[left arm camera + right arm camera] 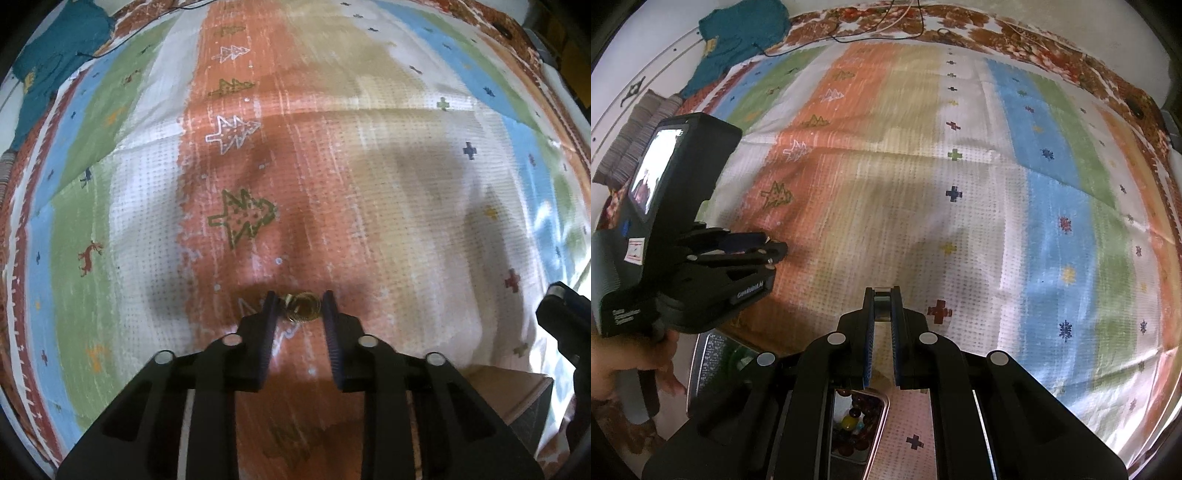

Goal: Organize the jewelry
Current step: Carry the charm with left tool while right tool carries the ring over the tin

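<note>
Between the left claw's (pixel 298 301) narrow, untouching jaws lies a gold ring (pixel 303 307) (light, slippery): pinch its band; right claw (pixel 882 295) clamps something small.

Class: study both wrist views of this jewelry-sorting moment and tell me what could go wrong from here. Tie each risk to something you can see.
1. The gold ring lies on the cloth between the left gripper jaws, nearer one finger than the other. If they close off-centre, it may roll or flick away.
2. The patterned bedsheet is soft and creased, so the tips could pinch fabric along with the ring.
3. The right gripper holds a thin metal piece right at its tips; a tilt could drop it beside the bead tray.
</note>
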A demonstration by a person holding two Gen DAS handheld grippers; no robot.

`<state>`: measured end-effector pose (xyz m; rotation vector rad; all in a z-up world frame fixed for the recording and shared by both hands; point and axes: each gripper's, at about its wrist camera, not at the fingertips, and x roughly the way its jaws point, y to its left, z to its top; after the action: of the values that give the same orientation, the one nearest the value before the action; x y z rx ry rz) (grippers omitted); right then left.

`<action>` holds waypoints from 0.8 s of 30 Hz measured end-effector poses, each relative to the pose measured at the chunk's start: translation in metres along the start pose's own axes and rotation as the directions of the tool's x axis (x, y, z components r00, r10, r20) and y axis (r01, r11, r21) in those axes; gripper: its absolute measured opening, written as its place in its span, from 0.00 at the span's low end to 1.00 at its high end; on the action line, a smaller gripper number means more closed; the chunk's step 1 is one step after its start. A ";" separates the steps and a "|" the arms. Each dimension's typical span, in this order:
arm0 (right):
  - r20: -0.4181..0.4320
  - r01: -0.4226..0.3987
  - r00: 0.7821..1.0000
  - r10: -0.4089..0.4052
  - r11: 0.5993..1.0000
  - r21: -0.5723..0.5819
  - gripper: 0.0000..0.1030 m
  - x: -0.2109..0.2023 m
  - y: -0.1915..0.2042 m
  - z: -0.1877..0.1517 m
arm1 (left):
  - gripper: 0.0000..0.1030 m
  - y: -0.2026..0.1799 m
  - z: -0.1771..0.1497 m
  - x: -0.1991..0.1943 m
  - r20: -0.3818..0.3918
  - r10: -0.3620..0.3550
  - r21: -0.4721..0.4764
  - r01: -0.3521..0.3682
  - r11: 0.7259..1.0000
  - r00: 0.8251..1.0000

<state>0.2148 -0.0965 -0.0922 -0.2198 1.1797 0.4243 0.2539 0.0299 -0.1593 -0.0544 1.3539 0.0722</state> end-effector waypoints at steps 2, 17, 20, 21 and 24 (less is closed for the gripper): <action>-0.002 0.001 1.000 -0.001 1.000 -0.003 0.09 0.001 0.001 -0.001 | 0.14 -0.001 0.001 0.001 0.001 -0.002 0.001 0.002 1.000 1.000; 0.053 0.003 0.999 -0.001 1.000 -0.031 0.09 -0.023 0.010 -0.008 | 0.13 -0.002 -0.025 -0.069 0.120 -0.021 0.006 0.020 1.000 0.993; 0.066 0.000 0.998 0.003 0.999 -0.044 0.09 -0.030 0.014 -0.012 | 0.13 -0.005 -0.034 -0.090 0.161 -0.049 0.007 0.049 0.999 0.986; 0.072 -0.001 0.997 0.005 0.999 -0.050 0.09 -0.034 0.016 -0.014 | 0.13 -0.010 -0.039 -0.096 0.174 -0.062 0.009 0.061 0.998 0.983; 0.089 -0.009 0.996 0.014 0.998 -0.060 0.09 -0.042 0.020 -0.019 | 0.13 -0.016 -0.049 -0.110 0.203 -0.077 0.019 0.075 0.997 0.976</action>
<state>0.1767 -0.0943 -0.0594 -0.2436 1.0821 0.4752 0.1845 0.0079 -0.0623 -0.0871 1.1456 0.0053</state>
